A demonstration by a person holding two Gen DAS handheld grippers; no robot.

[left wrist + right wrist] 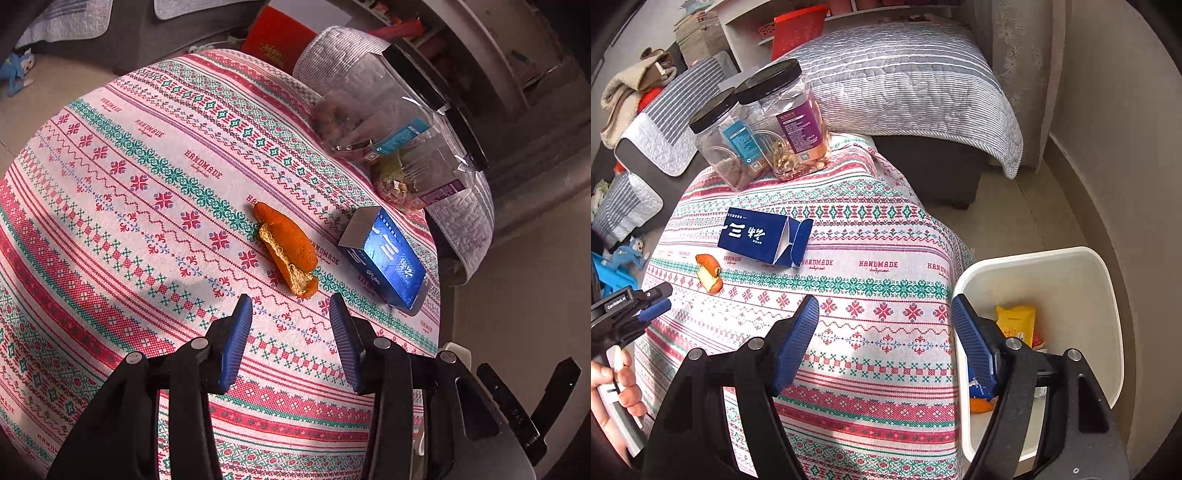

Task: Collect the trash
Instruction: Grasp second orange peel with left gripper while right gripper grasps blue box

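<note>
The left hand-held gripper (290, 308) is spread wide and hangs just above the patterned cloth of the counter (110, 192), holding nothing. Just beyond its fingertips lies the orange peel (286, 247), apart from them and a little to the right of the centre line. I judge this peel to be the next piece to collect. To do it well, the jaws should go down on both sides of the long peel, across its narrow width, and press low so the curled edge does not slip out.

The right hand-held gripper (884, 306) is also spread and empty, between the counter and the white bin (1082, 280), which already contains wrappers. Farther away lies the blue carton (384, 254), open at one end, and behind it stand two clear jars (764, 125).
</note>
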